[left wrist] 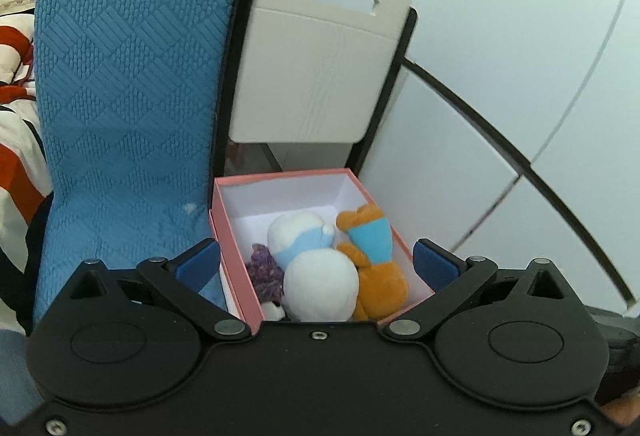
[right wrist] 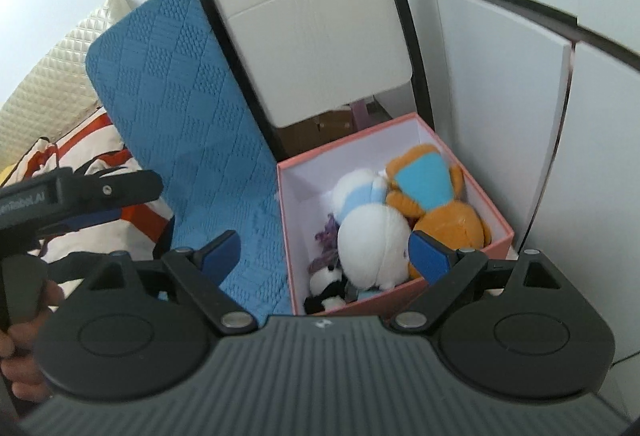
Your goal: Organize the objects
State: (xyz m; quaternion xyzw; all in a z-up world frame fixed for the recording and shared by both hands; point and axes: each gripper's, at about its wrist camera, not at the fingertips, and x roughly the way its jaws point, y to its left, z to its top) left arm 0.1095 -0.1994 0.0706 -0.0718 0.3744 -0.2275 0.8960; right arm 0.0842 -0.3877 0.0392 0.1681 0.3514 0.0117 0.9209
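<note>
Pink box [right wrist: 460,292], white inside. Plush: white w/ lt-blue band [right wrist: 372,232], orange w/ blue patch [right wrist: 444,196], purple [right wrist: 326,236], blk-white panda [right wrist: 326,286]. Blue cushion [left wrist: 128,96], woven diamond pattern. Beige panel [left wrist: 312,76]. Blue pads [right wrist: 222,256].

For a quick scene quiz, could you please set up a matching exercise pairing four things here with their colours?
Things:
1. box
2. cushion
3. big plush
4. bear

Colours:
a. orange
b. pink outside
c. white
d. blue

Pairs: 1-b, 2-d, 3-c, 4-a
</note>
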